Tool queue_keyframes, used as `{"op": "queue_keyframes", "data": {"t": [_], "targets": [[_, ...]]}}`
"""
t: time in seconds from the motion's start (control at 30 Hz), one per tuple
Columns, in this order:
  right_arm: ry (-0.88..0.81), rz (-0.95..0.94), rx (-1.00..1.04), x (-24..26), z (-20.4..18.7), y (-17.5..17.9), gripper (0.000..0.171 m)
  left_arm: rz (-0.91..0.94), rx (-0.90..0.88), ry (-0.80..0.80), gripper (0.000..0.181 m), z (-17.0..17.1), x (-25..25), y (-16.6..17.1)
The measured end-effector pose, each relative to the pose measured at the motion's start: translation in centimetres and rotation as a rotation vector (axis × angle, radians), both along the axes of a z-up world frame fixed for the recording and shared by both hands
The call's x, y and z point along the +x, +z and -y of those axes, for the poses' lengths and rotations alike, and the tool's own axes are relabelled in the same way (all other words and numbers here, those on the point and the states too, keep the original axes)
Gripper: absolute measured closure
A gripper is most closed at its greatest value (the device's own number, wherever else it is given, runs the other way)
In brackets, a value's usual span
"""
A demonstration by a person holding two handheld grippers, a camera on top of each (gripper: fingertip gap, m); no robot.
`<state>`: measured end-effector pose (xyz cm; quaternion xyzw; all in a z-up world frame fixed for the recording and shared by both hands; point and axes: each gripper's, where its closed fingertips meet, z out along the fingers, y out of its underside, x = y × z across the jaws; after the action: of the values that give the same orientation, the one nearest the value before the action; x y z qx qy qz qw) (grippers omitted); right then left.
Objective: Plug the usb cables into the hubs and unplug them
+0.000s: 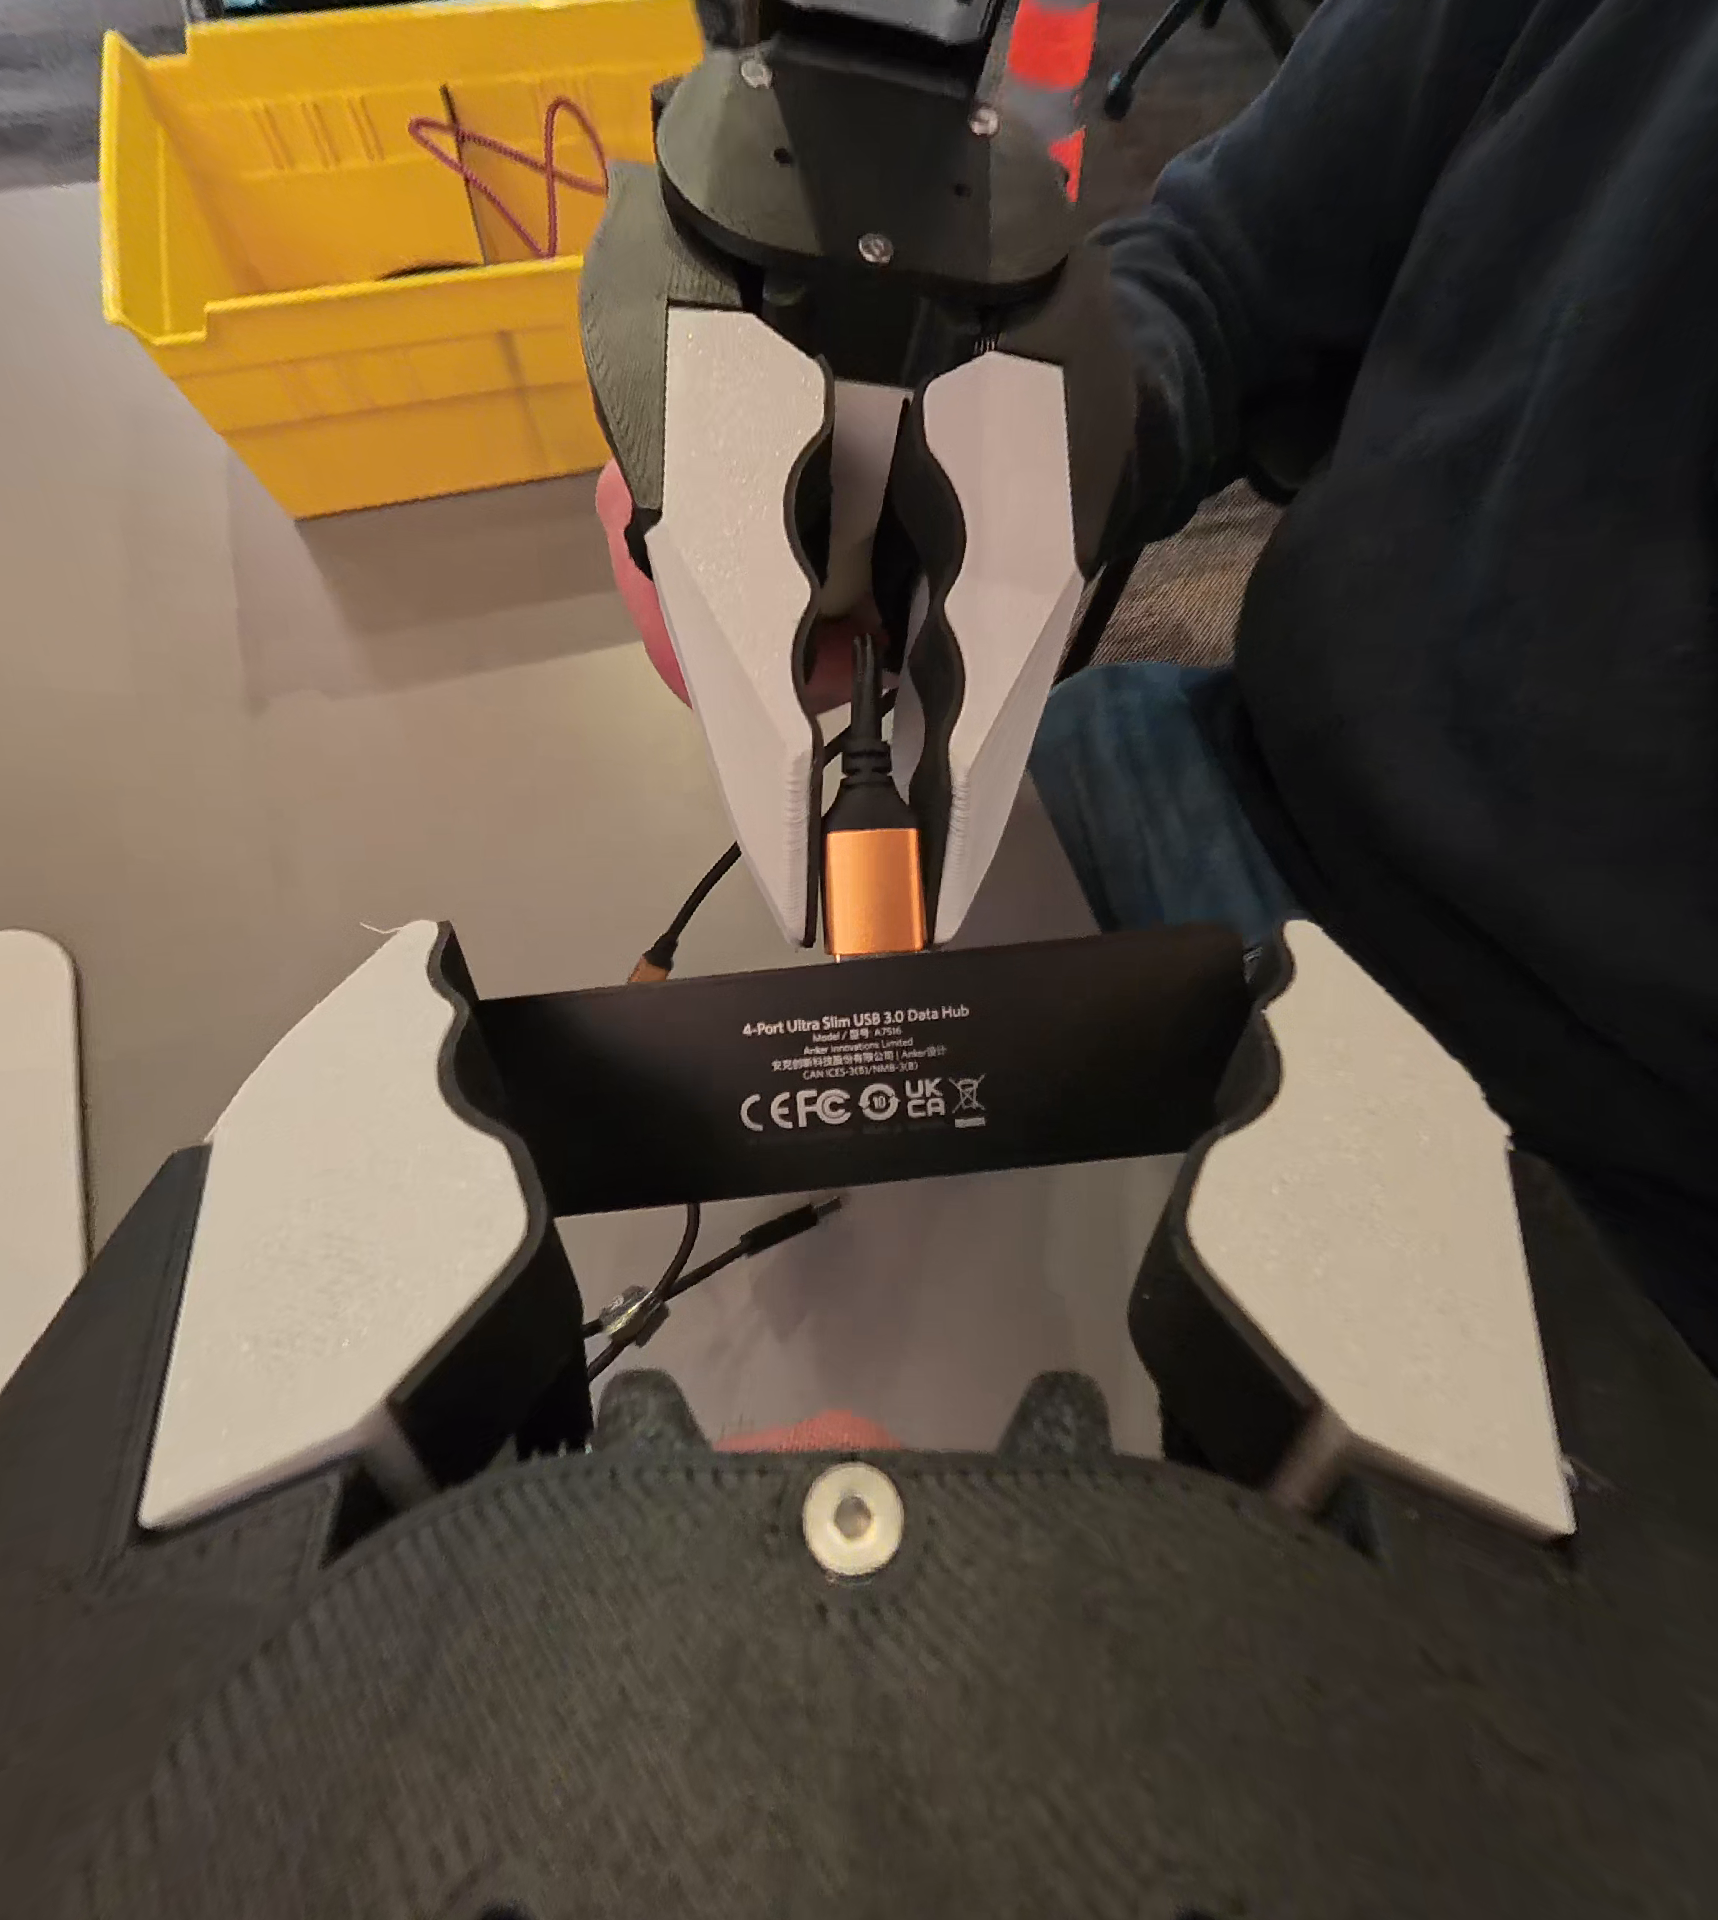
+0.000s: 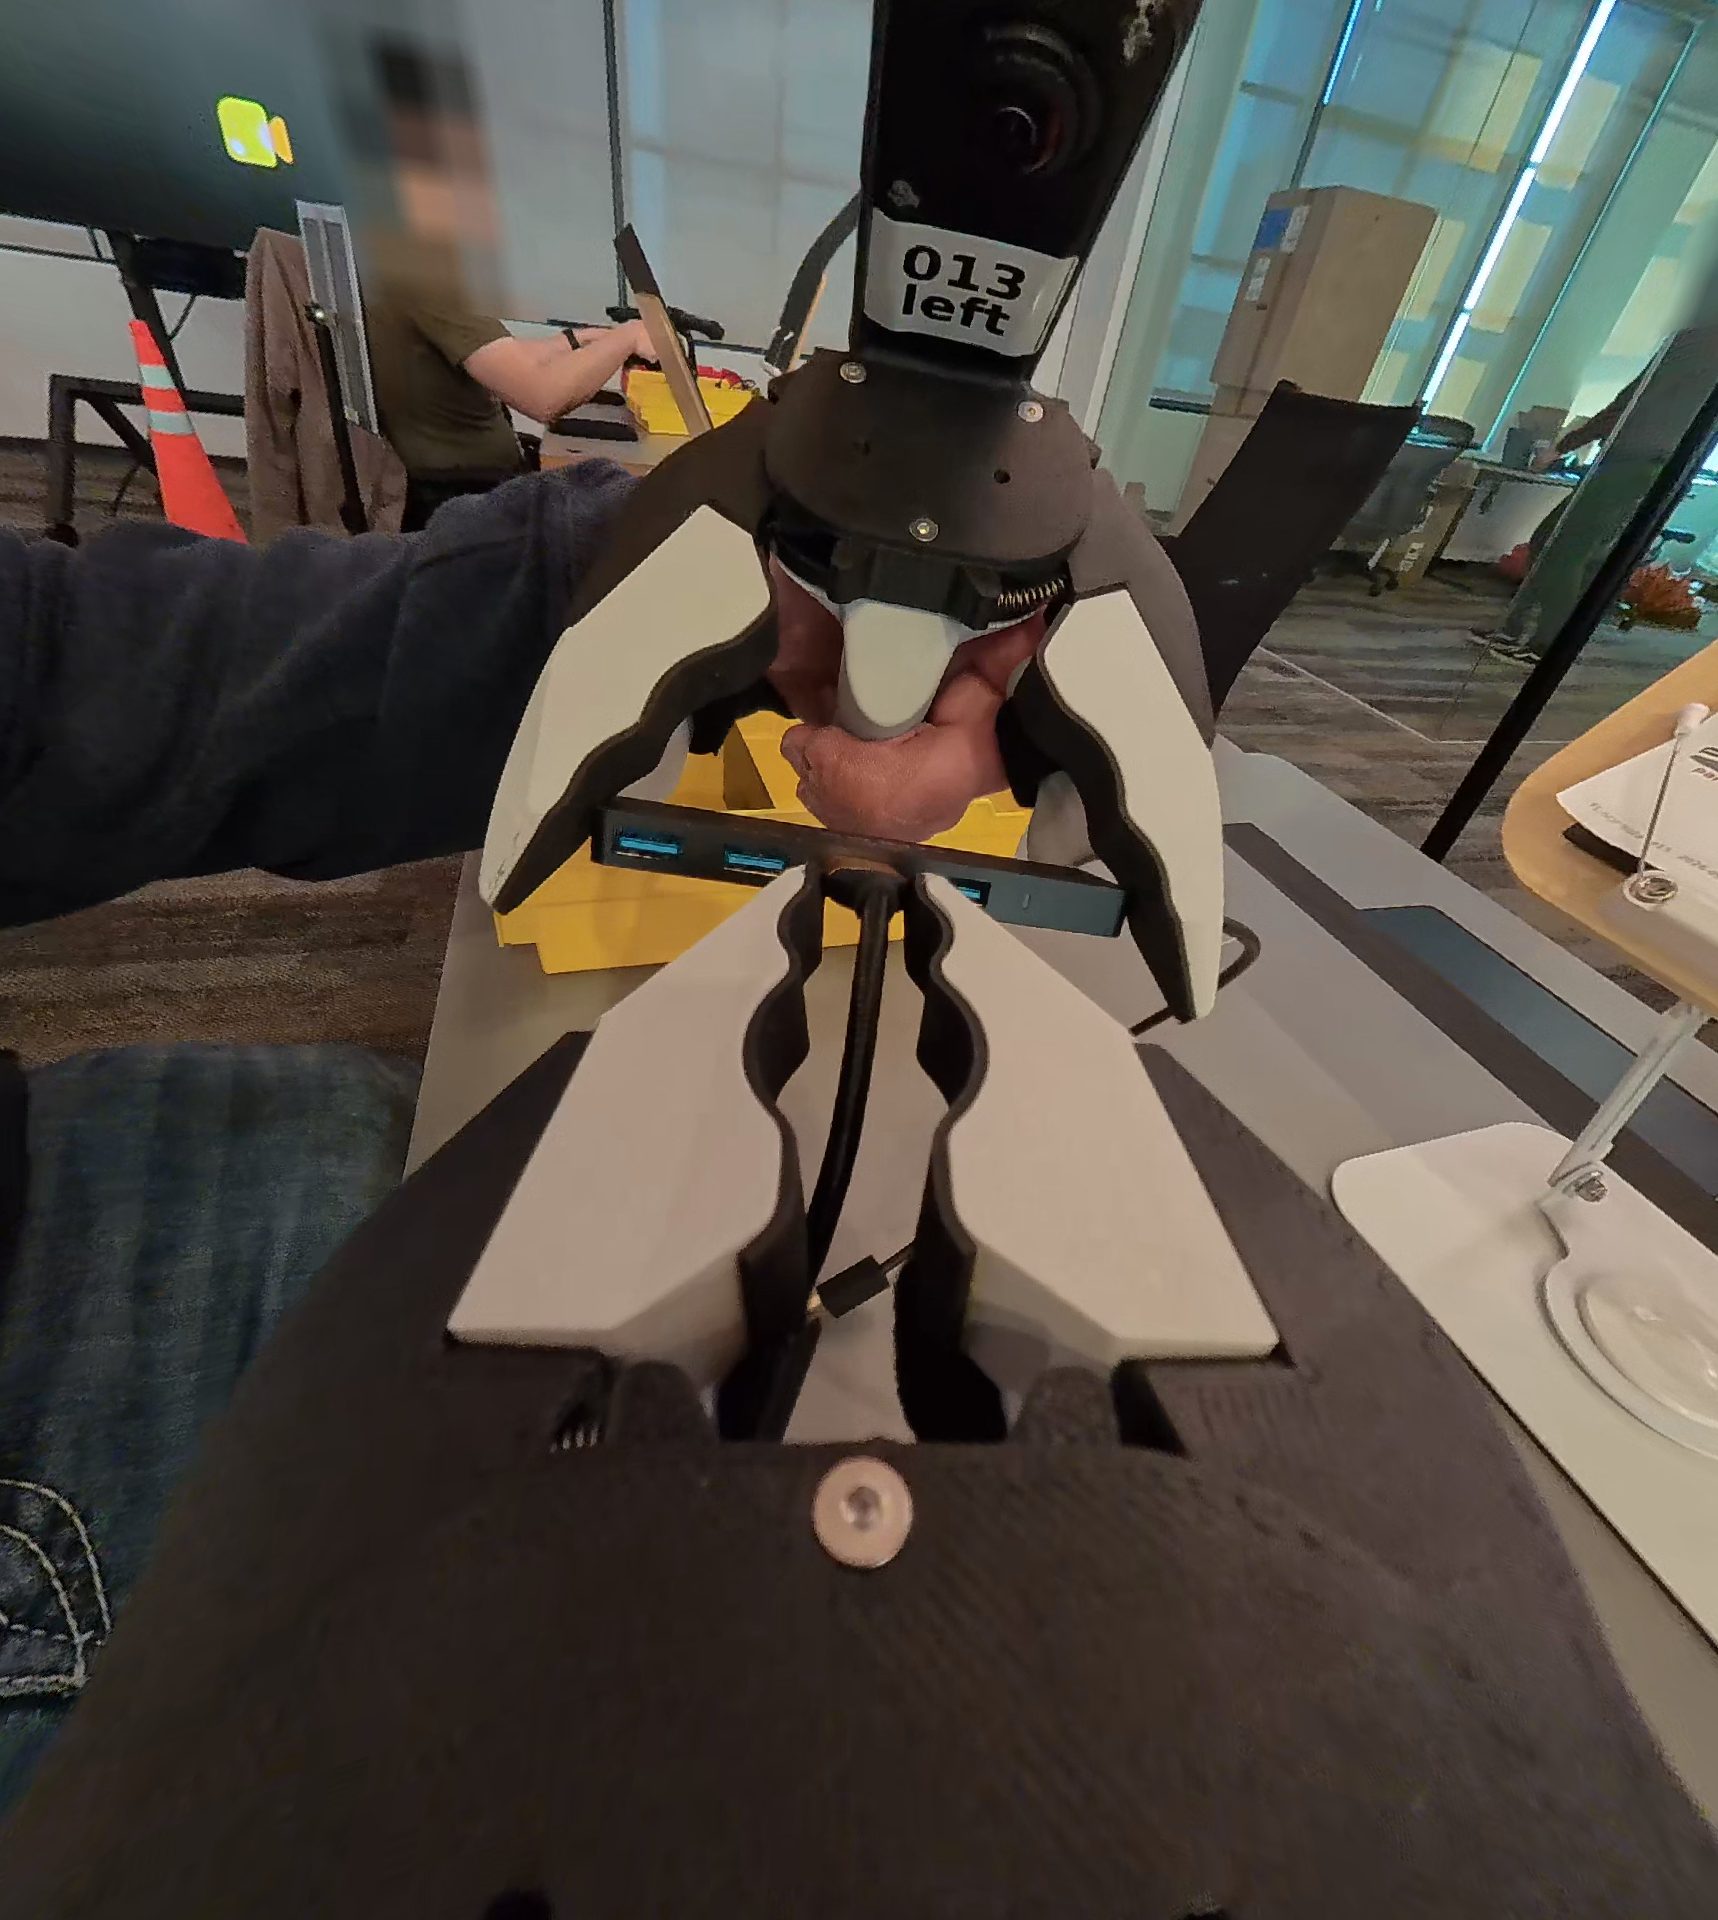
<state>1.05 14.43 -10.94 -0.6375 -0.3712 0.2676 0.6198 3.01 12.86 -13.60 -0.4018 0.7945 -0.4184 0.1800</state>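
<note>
I have the hub (image 1: pixel 865 1081) clamped end to end in my left gripper (image 1: pixel 860 1049), which stands wide, one finger on each short end, so the black bar is held up off the tabletop (image 1: pixel 211 644) with its flat labelled face toward the left wrist camera. My right gripper (image 1: pixel 865 925) is nearly closed and pinches the orange plug (image 1: pixel 874 888) of a black cable (image 2: pixel 850 1081); the plug's nose is at the hub's far edge.

From the right wrist view the plug sits at the third port along the hub, past two free blue ports (image 2: pixel 699 854), and the cable runs back between the fingers toward the camera. I cannot tell from either view whether the plug is fully seated or only part-way in (its metal tip is hidden by the hub's edge).

To do this step well, I would keep the plug square to the hub's port face and move it straight along the port's line, whether pushing in or pulling out. Any twist would rack the connector, I judge. The left gripper has to resist that force, so I would hold the hub steady and level rather than let it pivot between the fingers. A loose end of cable with a bare connector (image 1: pixel 793 1224) hangs just beneath the hub, and I would keep it clear of the plug. Beyond the hub stands a yellow bin (image 1: pixel 346 312) with a purple cord inside.
</note>
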Motion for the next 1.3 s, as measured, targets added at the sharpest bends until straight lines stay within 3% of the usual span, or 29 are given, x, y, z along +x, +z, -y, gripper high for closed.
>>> {"op": "queue_keyframes", "data": {"t": [0.27, 0.4, 0.87, 1.3], "targets": [[0.02, 0.004, 0.024, -0.2, 0.4, 0.2, 0.158, -0.046, 0.072, 0.026, 0.046, 0.3, 0.2, 0.0], [0.012, 0.014, 0.023, -0.2, 0.5, 0.2, 0.158, -0.094, 0.112, 0.061, 0.035, -0.1, 0.4, -0.8], [0.015, -0.035, -0.066, 0.5, -0.2, -0.3, 0.158, -0.171, 0.24, 0.11, 0.035, -0.8, 0.6, -1.9], [0.015, -0.07, -0.037, 0.8, 0.0, 0.3, 0.158, -0.089, 0.154, 0.09, 0.037, -0.3, 1.2, -1.0]]}}
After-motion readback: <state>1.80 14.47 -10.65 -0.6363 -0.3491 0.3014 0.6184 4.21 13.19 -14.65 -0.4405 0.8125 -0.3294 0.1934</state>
